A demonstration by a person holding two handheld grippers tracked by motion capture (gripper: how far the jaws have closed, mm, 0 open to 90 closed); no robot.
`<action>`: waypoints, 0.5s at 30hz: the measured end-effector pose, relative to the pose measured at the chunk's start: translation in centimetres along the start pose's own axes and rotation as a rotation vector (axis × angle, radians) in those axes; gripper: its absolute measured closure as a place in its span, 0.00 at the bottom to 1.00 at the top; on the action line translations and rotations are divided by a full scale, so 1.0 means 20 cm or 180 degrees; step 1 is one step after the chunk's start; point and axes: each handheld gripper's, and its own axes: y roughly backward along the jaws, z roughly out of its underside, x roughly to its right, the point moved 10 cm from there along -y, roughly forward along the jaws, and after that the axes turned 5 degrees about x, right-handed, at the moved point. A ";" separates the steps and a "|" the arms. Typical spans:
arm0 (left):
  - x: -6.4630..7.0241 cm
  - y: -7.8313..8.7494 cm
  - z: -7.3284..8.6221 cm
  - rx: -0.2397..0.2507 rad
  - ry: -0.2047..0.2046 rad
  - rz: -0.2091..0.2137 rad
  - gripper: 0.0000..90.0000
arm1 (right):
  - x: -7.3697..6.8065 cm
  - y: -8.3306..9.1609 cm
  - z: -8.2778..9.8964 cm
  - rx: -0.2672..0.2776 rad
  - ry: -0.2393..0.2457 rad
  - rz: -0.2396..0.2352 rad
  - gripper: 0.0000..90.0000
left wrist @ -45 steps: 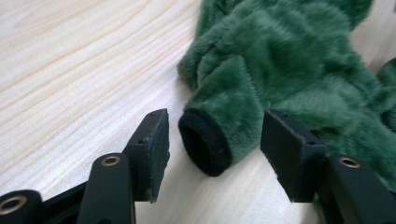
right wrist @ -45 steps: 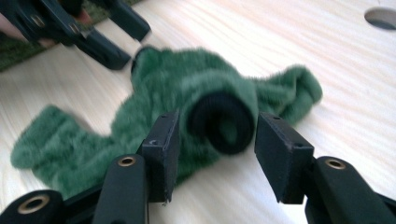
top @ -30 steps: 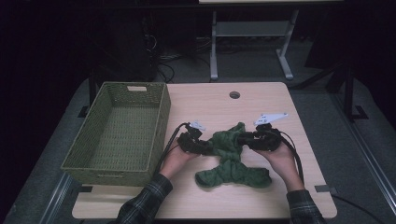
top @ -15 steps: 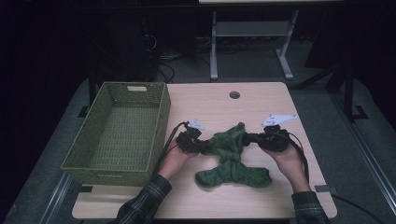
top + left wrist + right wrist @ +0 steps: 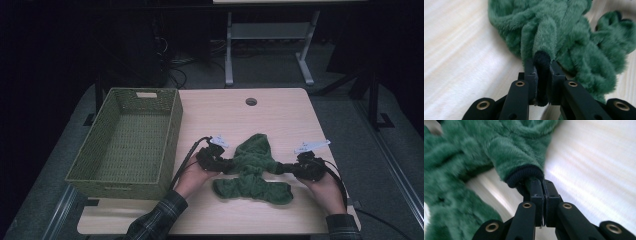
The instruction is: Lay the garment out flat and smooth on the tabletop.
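Left gripper [image 5: 541,72] and right gripper [image 5: 542,188] each clamped on a dark cuff of the green garment [image 5: 252,165]. Pull both sleeves apart evenly, low over the table [image 5: 280,115], so neither cuff slips.

Room dim, far part nearly black. Light falls mainly on the desk [image 5: 280,120], which has a pale wood-grain top, rounded corners and a round cable hole [image 5: 251,101] near its far edge. Floor [image 5: 345,120]: grey carpet, showing around the desk on both sides. Far beyond the desk stands a second piece of furniture on a light grey metal frame [image 5: 265,45] with two legs and a crossbar. Loose cables [image 5: 180,62] lie on the floor at far left, beside dark shapes too dim to identify.
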 end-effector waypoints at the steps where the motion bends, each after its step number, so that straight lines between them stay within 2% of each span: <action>1: 0.00 -0.01 0.01 -0.0036 0.0011 0.0008 0.90 | 0.00 0.00 0.01 -0.0051 0.0013 0.0016 0.98; 4: 0.00 -0.04 0.04 -0.0113 -0.0026 0.0028 0.89 | 0.00 -0.01 0.02 -0.0053 0.0002 -0.0001 0.98; 5: 0.00 -0.04 0.04 -0.0090 -0.0005 0.0015 0.88 | 0.00 -0.01 0.03 -0.0055 -0.0003 -0.0005 0.98; 7: -0.01 -0.04 0.04 -0.0097 -0.0057 -0.0022 0.81 | 0.00 -0.02 0.03 -0.0041 -0.0014 -0.0022 0.96; 9: 0.00 -0.01 0.02 -0.0033 -0.0045 -0.0034 0.68 | 0.00 -0.01 0.02 -0.0017 -0.0013 -0.0017 0.90; 10: 0.00 0.01 0.01 -0.0013 -0.0073 -0.0037 0.61 | 0.00 0.00 0.02 -0.0005 0.0034 0.0028 0.85; 11: 0.00 0.03 -0.01 0.0042 -0.0053 -0.0053 0.58 | 0.00 0.01 0.01 0.0009 0.0031 0.0036 0.82; 13: 0.00 0.07 -0.05 0.0162 -0.0026 -0.0063 0.54 | -0.01 0.04 -0.01 0.0079 0.0057 0.0060 0.77; 15: 0.00 0.12 -0.11 0.0257 -0.0053 -0.0082 0.53 | -0.01 0.07 -0.05 0.0162 0.0080 0.0075 0.76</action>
